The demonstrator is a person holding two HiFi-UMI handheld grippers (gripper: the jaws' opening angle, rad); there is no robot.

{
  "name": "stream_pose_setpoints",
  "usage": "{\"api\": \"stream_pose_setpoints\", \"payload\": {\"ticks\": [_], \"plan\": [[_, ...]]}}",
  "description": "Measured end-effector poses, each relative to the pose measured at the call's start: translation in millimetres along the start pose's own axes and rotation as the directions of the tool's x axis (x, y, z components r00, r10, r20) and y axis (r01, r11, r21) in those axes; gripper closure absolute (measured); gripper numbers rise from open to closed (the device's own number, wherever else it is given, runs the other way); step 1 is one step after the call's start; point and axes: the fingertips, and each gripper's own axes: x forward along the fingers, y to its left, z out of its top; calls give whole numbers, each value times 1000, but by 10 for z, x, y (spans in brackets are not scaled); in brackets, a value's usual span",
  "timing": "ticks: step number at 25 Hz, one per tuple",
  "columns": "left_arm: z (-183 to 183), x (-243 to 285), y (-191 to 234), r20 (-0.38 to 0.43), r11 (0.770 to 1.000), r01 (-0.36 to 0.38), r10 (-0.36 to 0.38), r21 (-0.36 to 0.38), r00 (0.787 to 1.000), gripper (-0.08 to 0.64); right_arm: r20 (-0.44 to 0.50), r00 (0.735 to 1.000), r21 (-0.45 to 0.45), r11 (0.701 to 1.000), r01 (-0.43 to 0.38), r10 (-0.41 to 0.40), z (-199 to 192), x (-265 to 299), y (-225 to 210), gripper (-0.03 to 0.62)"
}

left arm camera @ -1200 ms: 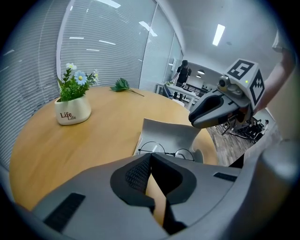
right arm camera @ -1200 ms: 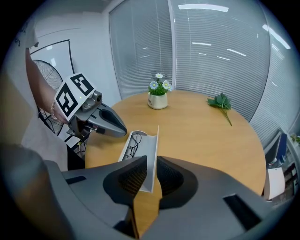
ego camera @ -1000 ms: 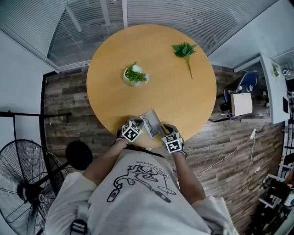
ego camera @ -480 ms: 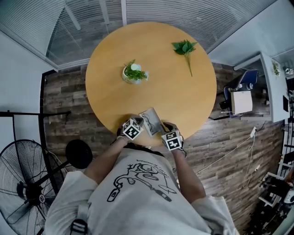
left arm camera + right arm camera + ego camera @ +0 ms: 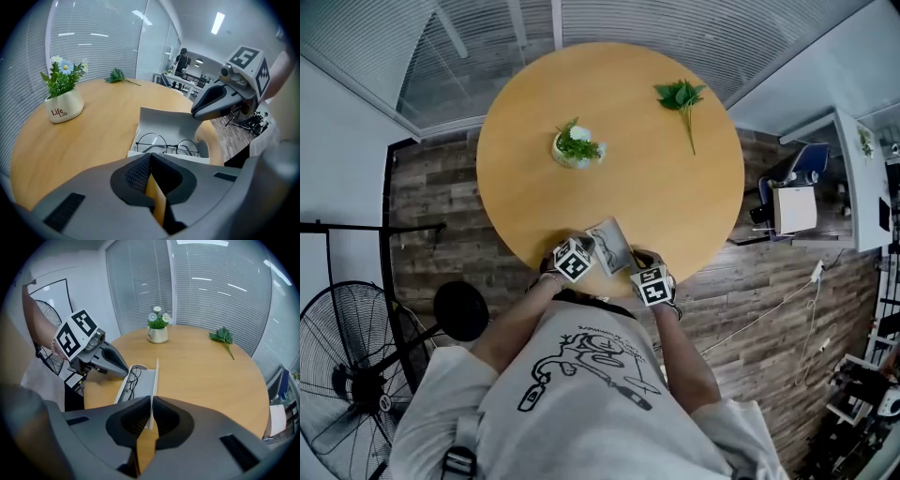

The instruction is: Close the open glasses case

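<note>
glasses case [image 5: 165,135] lid still upright, clamped between right gripper [image 5: 151,403] jaws, no closing yet; left gripper [image 5: 149,158] jaws together, empty, case just ahead.

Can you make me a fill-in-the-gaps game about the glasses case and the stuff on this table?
The glasses in the case have ___ lenses.
The word printed on the flower pot is ___.
The right gripper is shut on the lid, which stands ___.

Missing words: round; Life; upright.

grey glasses case [image 5: 159,134], open, lid [image 5: 169,122] upright
</note>
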Motion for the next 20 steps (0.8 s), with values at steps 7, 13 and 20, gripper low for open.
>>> {"api": "stream_pose_setpoints", "payload": {"ticks": [7, 13, 20], "plan": [[-5, 5, -2, -14, 1000, 3, -3, 18, 1000, 540, 5, 1000, 3, 1000, 1, -1, 3, -2, 17, 568], [16, 12, 28, 1, 1000, -5, 5, -8, 1000, 540, 18, 1000, 18, 1000, -8, 7, 26, -3, 39, 568], [13, 17, 18, -3, 1000, -7, 7, -4, 1000, 540, 29, 999, 25, 1000, -14, 13, 16, -10, 71, 563]]}}
